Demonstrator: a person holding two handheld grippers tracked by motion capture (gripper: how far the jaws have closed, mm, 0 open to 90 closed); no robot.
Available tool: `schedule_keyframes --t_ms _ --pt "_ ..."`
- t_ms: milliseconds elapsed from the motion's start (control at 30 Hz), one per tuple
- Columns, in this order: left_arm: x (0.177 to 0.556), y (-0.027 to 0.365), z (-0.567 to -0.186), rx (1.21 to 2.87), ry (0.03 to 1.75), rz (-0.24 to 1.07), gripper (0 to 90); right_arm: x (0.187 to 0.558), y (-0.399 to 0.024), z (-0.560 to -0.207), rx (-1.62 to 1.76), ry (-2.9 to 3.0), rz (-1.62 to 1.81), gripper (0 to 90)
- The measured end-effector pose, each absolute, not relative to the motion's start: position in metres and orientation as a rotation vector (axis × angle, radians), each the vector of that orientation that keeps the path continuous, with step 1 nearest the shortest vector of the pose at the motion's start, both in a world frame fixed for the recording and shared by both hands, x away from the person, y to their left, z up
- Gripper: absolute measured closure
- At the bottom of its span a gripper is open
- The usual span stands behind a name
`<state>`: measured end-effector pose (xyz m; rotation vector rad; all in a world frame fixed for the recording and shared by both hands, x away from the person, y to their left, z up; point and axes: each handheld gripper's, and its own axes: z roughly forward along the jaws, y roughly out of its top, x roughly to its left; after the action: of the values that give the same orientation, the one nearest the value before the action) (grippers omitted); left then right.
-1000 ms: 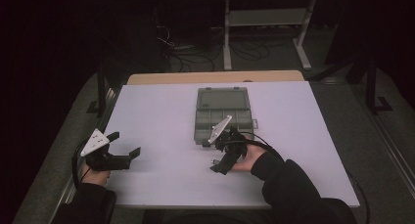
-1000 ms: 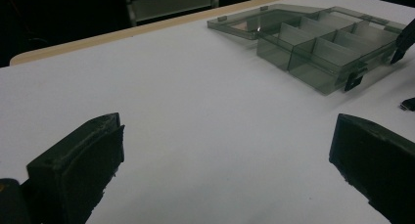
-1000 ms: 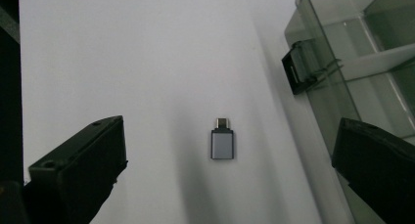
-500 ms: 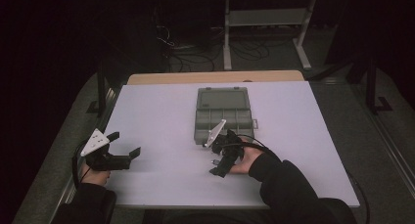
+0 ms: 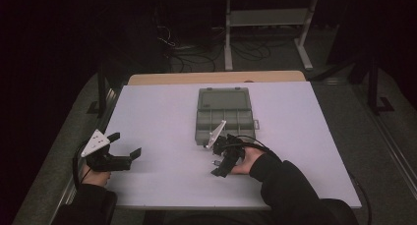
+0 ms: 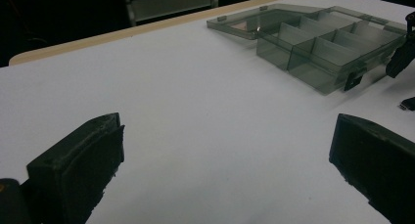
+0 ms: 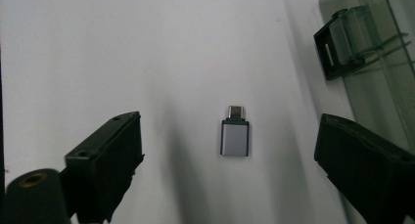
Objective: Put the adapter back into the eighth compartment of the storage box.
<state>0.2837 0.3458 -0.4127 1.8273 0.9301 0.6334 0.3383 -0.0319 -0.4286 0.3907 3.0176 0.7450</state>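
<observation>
Tabletop (image 5: 162,112) with a white cover carries a clear smoky plastic organizer box (image 5: 225,118) near its middle, lid open toward the far edge, its compartments bare in the left gripper view. The right hand-held gripper (image 5: 221,158) points down just in front of the box's near edge, jaws wide apart and holding nothing; between them a small grey adapter (image 7: 235,134) lies flat on the cover. The left hand-held gripper (image 5: 129,146) sits by the near left corner, jaws spread wide, nothing between them.
</observation>
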Motion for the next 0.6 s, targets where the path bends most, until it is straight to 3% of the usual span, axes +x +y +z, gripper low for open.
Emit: schedule_keyframes --t_ms 300,333,467,600 --pt "0.2837 0.3458 -0.4128 1.827 0.93 0.633 0.0 0.3385 -0.0317 -0.4296 0.383 3.028 0.74 15.0" --pt "0.2838 0.3459 -0.4128 1.828 0.93 0.633 0.0 0.3391 -0.0326 -0.4305 0.381 3.029 0.747 20.7" --pt "0.2838 0.3458 -0.4129 1.828 0.929 0.632 0.0 0.3393 -0.0331 -0.4307 0.374 3.031 0.745 24.0" --pt "0.2839 0.3457 -0.4129 1.828 0.93 0.632 0.0 0.3394 -0.0333 -0.4316 0.374 3.028 0.728 33.2"
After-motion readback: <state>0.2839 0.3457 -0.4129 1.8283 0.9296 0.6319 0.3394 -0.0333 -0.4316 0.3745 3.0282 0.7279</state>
